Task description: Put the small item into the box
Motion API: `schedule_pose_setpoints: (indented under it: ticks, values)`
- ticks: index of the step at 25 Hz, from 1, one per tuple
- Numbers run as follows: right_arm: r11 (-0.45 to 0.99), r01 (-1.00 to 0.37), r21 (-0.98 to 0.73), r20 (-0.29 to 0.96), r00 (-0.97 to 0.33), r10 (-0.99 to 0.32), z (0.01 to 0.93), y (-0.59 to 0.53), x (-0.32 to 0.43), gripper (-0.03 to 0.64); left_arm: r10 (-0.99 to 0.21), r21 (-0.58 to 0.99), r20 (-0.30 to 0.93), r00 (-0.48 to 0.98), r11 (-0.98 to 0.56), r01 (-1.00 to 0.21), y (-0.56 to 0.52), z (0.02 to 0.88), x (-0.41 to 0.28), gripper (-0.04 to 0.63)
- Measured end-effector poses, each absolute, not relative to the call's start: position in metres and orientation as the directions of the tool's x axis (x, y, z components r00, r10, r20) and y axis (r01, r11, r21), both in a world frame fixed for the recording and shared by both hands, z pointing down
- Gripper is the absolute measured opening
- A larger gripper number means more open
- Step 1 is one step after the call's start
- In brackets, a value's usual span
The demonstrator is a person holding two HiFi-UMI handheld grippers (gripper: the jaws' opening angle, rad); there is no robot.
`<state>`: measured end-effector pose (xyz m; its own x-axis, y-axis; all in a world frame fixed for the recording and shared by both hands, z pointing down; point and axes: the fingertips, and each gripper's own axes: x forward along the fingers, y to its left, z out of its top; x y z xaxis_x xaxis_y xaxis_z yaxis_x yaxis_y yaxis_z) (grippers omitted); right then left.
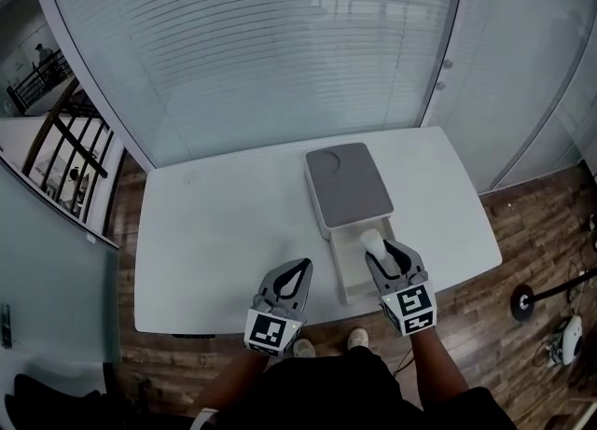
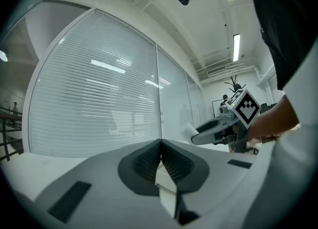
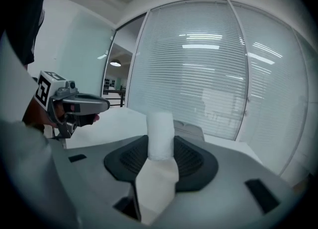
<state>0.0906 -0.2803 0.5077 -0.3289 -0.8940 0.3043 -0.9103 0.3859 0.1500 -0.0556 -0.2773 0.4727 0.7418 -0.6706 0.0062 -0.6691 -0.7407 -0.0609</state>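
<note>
Our right gripper (image 1: 382, 253) grasps the small white cylinder (image 3: 160, 136) above the open drawer (image 1: 351, 268) of the grey-lidded white box (image 1: 347, 190), our left gripper (image 1: 297, 271) clenched empty beside that box; letting go off-centre, we risk it bouncing off the drawer's rim.

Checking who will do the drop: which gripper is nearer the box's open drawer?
Right. The right gripper, holding a white cylinder, hangs over the open drawer; the left gripper, shut and empty, sits off its left side over the table.

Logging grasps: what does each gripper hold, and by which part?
The right gripper clamps the white item by its near end, tip protruding; left gripper shut, empty.
</note>
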Motion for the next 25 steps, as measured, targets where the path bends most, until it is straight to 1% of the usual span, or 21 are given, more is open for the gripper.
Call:
schedule_pose_setpoints:
  ticks: [4, 6, 9, 14, 18, 22, 25]
  values:
    - [0.458, -0.866, 0.2, 0.379, -0.363, -0.851, 0.518, -0.293, 0.094, 0.166, -0.687, -0.048, 0.029, 0.726, -0.726, -0.686, -0.285, 0.479, -0.049, 0.014]
    - [0.507, -0.836, 0.208, 0.435, -0.386, -0.814, 0.531, -0.299, 0.096, 0.166, -0.701, -0.034, 0.018, 0.713, -0.713, -0.7, -0.289, 0.478, -0.045, 0.014]
    - [0.586, -0.779, 0.225, 0.525, -0.41, -0.746, 0.556, -0.307, 0.094, 0.166, -0.719, -0.033, 0.043, 0.693, -0.695, -0.719, -0.297, 0.485, -0.042, 0.014]
    - [0.711, -0.646, 0.279, 0.664, -0.405, -0.628, 0.592, -0.309, 0.093, 0.164, -0.742, 0.002, 0.086, 0.664, -0.667, -0.745, -0.301, 0.504, -0.039, 0.014]
    - [0.784, -0.556, 0.277, 0.729, -0.41, -0.548, 0.606, -0.314, 0.087, 0.166, -0.762, 0.008, 0.058, 0.645, -0.646, -0.763, -0.304, 0.495, -0.036, 0.014]
    - [0.847, -0.462, 0.264, 0.803, -0.381, -0.458, 0.627, -0.315, 0.084, 0.167, -0.776, 0.003, 0.106, 0.622, -0.625, -0.78, -0.302, 0.511, -0.038, 0.014]
    - [0.881, -0.401, 0.25, 0.842, -0.36, -0.402, 0.64, -0.316, 0.078, 0.166, -0.786, 0.023, 0.094, 0.611, -0.612, -0.791, -0.305, 0.509, -0.042, 0.012]
